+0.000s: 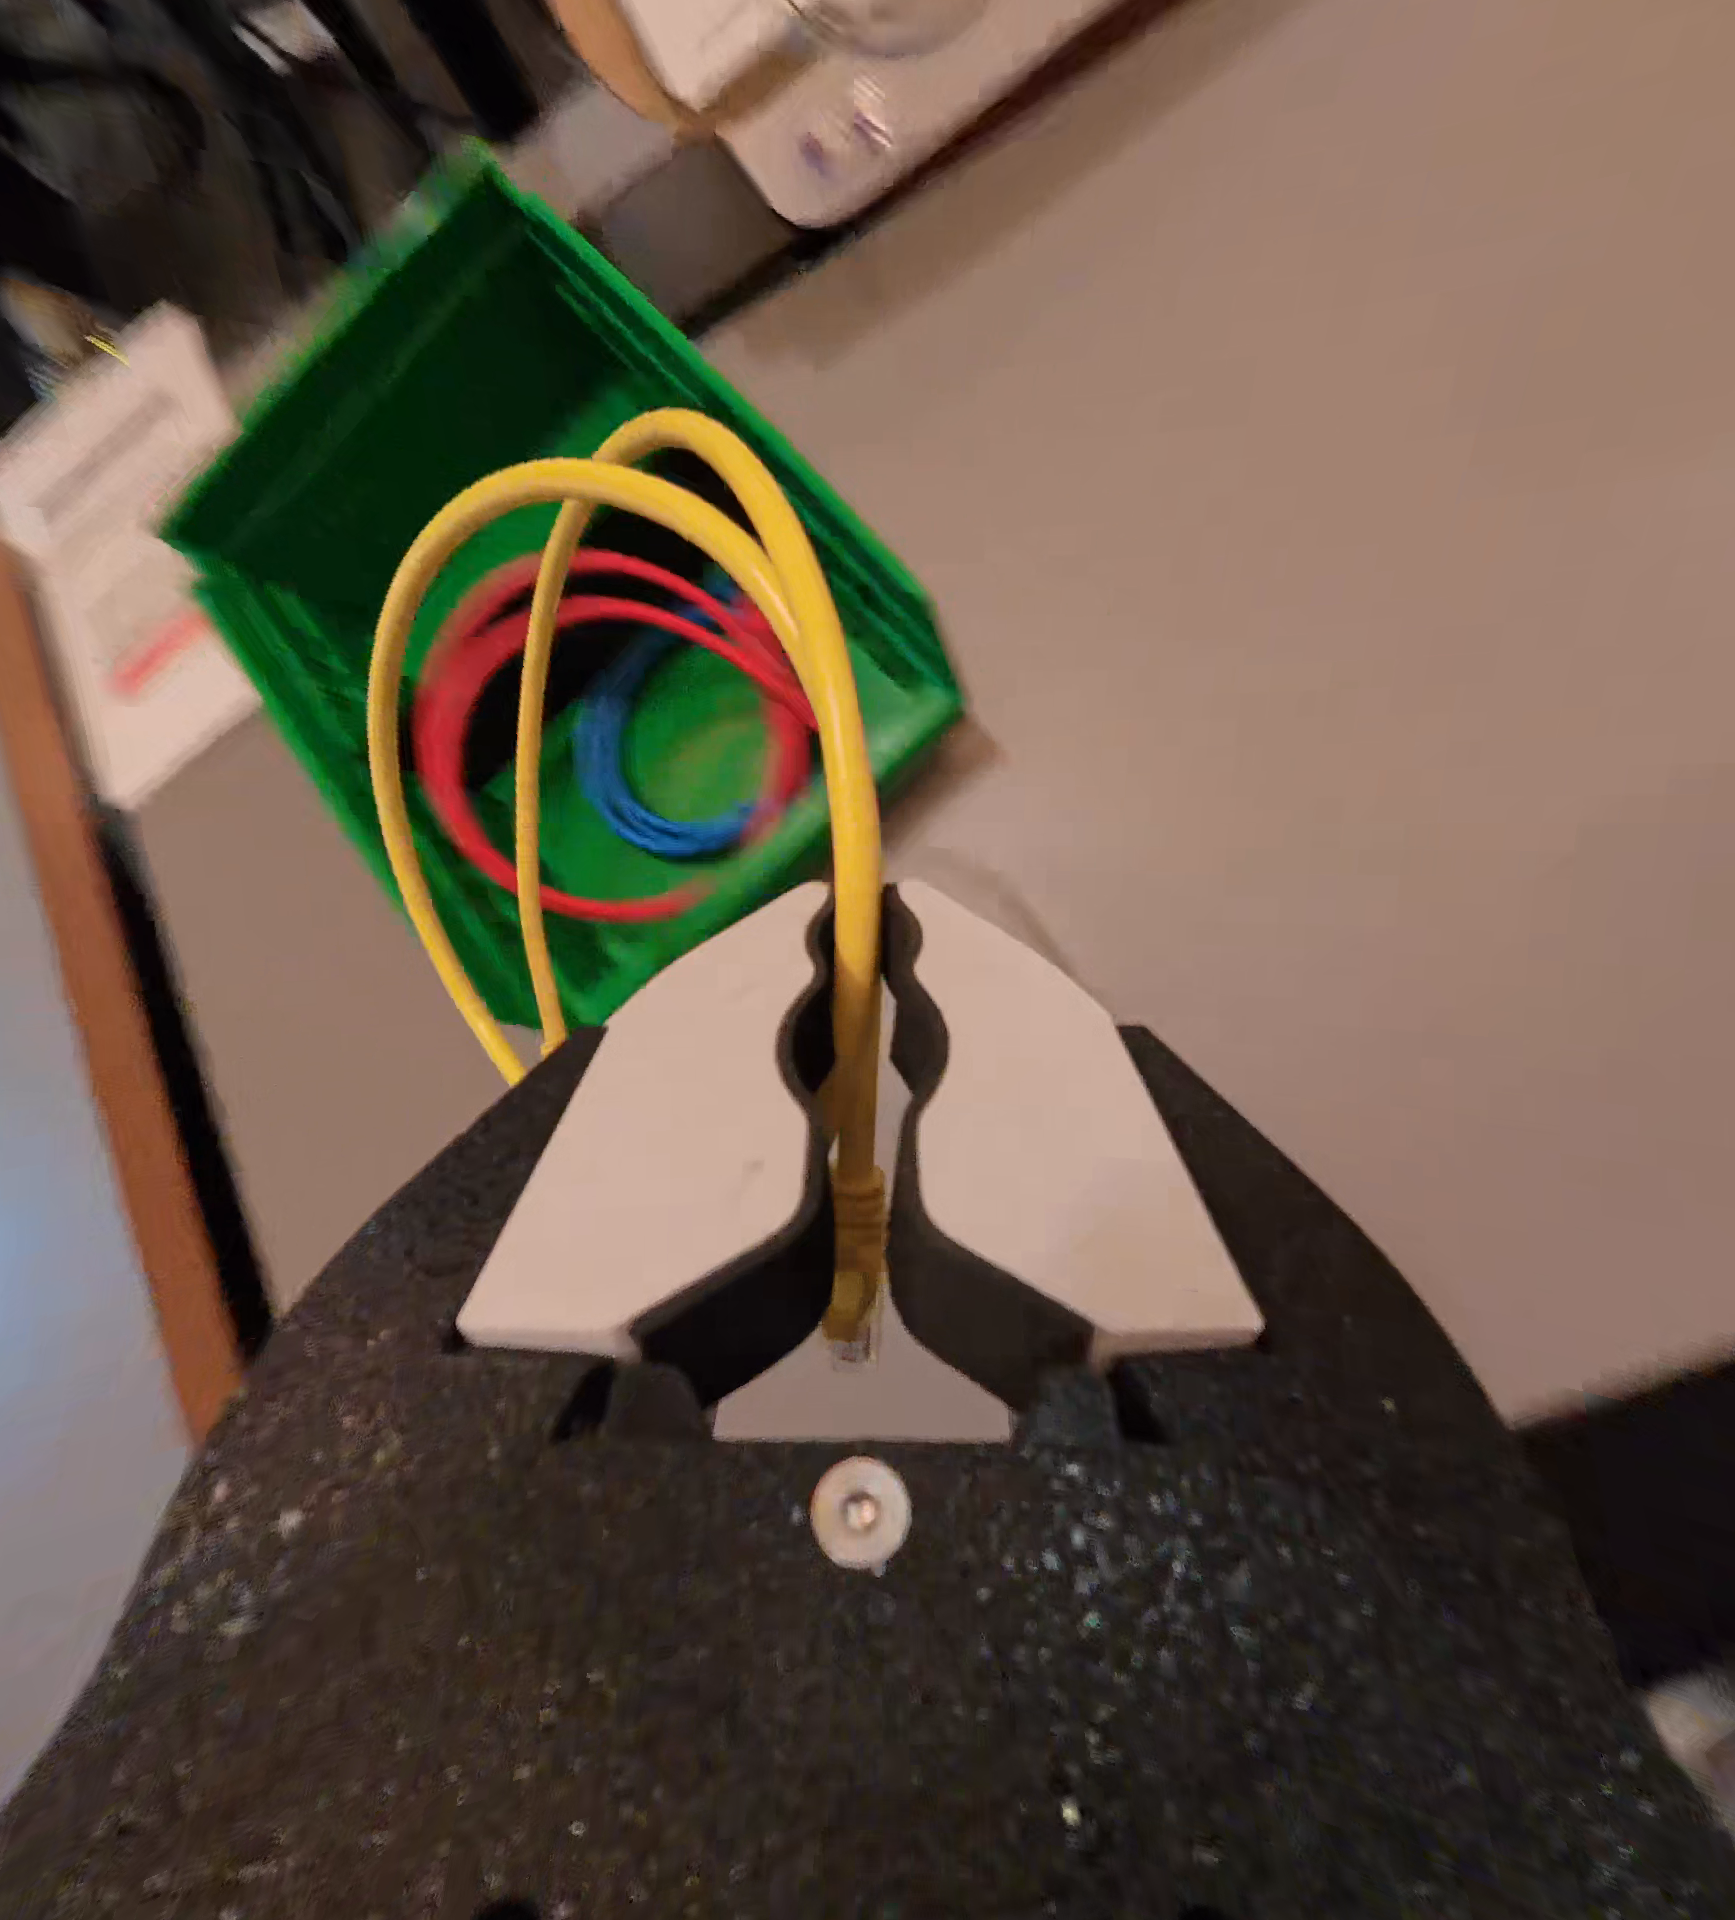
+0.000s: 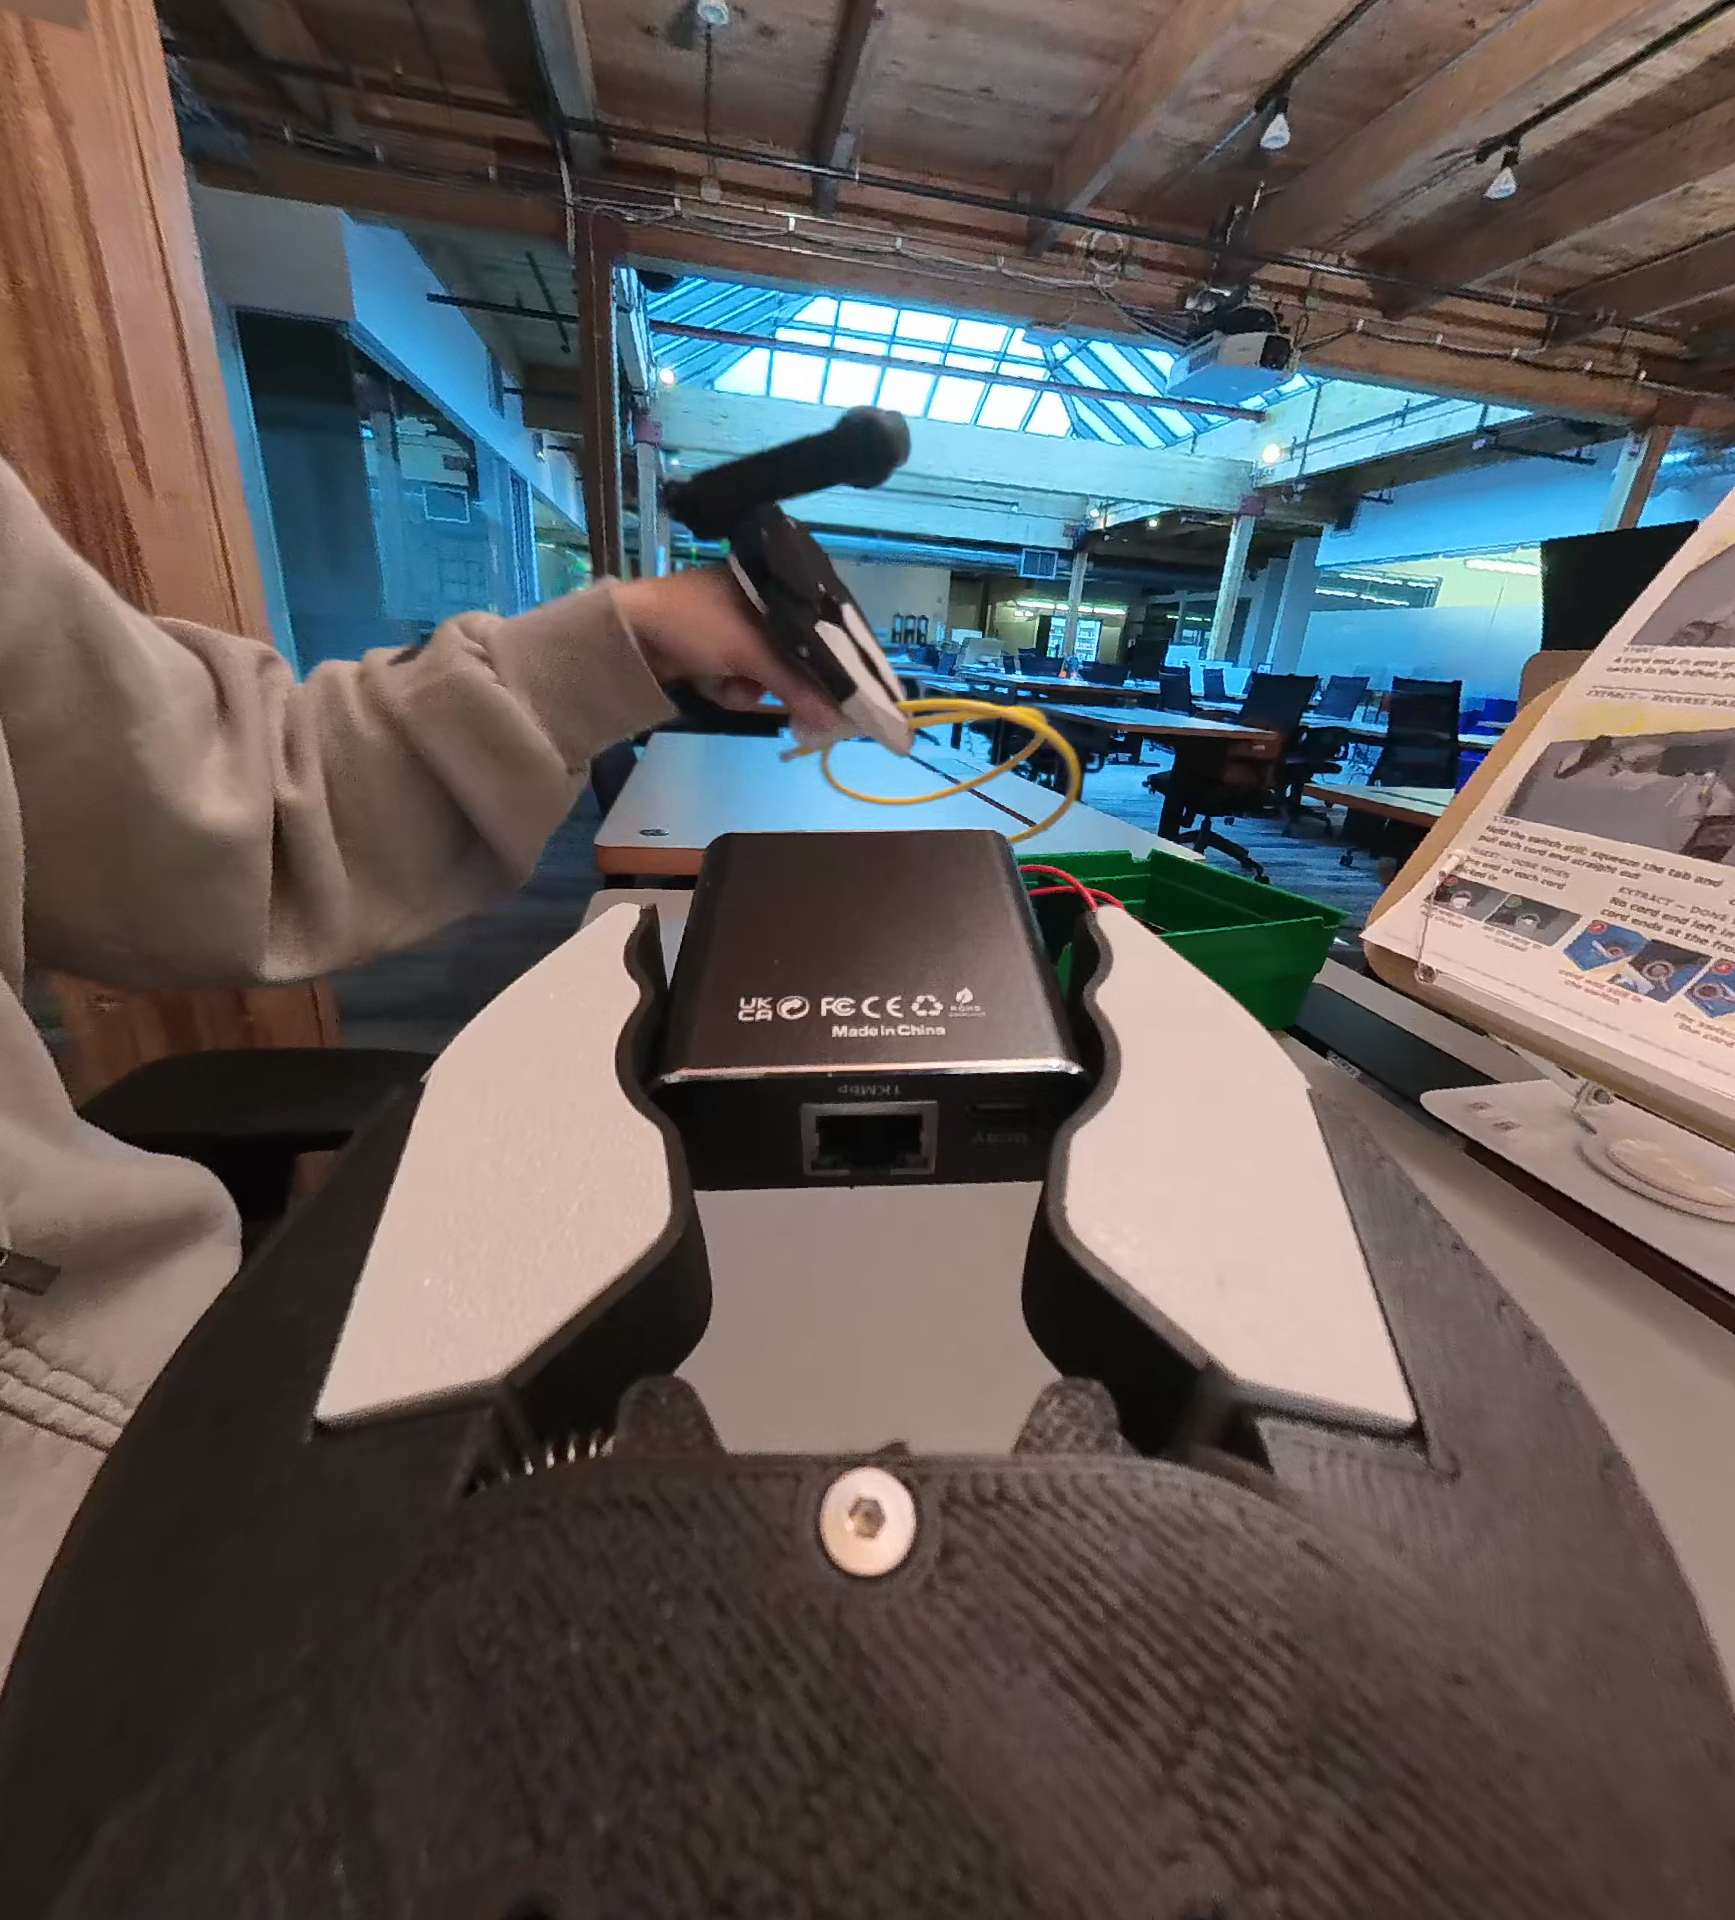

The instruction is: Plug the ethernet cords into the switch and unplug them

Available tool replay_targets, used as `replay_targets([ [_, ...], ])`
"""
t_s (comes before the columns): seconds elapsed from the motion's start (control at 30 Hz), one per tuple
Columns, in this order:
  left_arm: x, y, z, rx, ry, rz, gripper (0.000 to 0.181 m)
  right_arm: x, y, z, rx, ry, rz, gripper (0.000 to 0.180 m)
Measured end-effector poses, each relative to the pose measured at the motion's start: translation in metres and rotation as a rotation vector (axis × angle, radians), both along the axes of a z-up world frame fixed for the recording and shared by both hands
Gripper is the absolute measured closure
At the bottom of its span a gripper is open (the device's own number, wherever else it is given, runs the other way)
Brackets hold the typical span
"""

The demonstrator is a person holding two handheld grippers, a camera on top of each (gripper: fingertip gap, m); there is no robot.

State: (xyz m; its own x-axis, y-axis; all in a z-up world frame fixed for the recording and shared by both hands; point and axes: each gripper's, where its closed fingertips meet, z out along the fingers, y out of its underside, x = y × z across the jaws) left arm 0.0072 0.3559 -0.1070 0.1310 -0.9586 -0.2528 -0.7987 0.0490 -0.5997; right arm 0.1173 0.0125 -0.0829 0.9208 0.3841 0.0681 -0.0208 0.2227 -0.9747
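My left gripper [image 1: 858,914] is shut on a yellow ethernet cord [image 1: 858,790]. The cord's plug [image 1: 858,1299] points back toward the camera between the fingers, and the rest loops up ahead. It hangs over a green bin [image 1: 427,416] that holds coiled red cord [image 1: 447,748] and blue cord [image 1: 624,790]. My right gripper [image 2: 863,935] is shut on a black switch [image 2: 863,935], held above the table with one port [image 2: 869,1138] facing the camera. The left gripper [image 2: 884,717] with the yellow cord [image 2: 1039,748] shows farther off, held by a person's hand.
The green bin [image 2: 1247,935] stands on the light table [image 1: 1362,623] behind the switch. An instruction sheet on a stand [image 2: 1652,831] is at the right. A person's sleeve [image 2: 167,748] fills the left. White papers [image 1: 115,551] lie beside the bin. The left gripper's tips are roughly 35 cm from the right gripper's.
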Motion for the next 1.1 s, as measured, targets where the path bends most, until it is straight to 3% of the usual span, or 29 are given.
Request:
replay_targets([
  [0.13, -0.007, -0.084, -0.001, -0.195, -0.001, -0.082, 0.176, -0.004, -0.001, 0.004, 0.01, -0.006, 0.02, 0.104],
  [0.27, 0.009, -0.151, -0.04, -0.391, 0.044, -0.238, 0.175, -0.007, -0.002, 0.006, 0.017, -0.015, 0.024, 0.104],
  [0.43, 0.058, -0.202, -0.089, -0.573, 0.027, -0.291, 0.175, -0.007, -0.007, 0.011, 0.031, -0.019, 0.02, 0.104],
  [0.53, 0.089, -0.232, -0.091, -0.654, -0.072, -0.311, 0.173, -0.004, -0.011, 0.013, 0.034, -0.036, -0.002, 0.104],
  [0.6, 0.103, -0.262, -0.086, -0.763, -0.117, -0.368, 0.149, -0.002, -0.015, 0.014, 0.038, -0.033, -0.006, 0.104],
  [0.67, 0.105, -0.296, -0.075, -0.923, -0.146, -0.475, 0.149, 0.002, -0.018, 0.016, 0.049, -0.031, -0.017, 0.104],
  [0.77, 0.084, -0.335, -0.068, -1.127, -0.028, -0.615, 0.149, 0.009, -0.022, 0.016, 0.055, -0.019, -0.033, 0.104],
  [0.9, 0.069, -0.331, -0.07, -0.984, 0.007, -0.738, 0.142, 0.018, -0.026, 0.015, 0.061, -0.002, -0.052, 0.104],
  [1.03, 0.072, -0.28, -0.082, -0.684, -0.027, -0.615, 0.136, 0.019, -0.028, 0.016, 0.065, 0.0, -0.051, 0.104],
  [1.1, 0.06, -0.268, -0.079, -0.652, -0.04, -0.634, 0.135, 0.017, -0.027, 0.015, 0.057, -0.008, -0.049, 0.104],
])
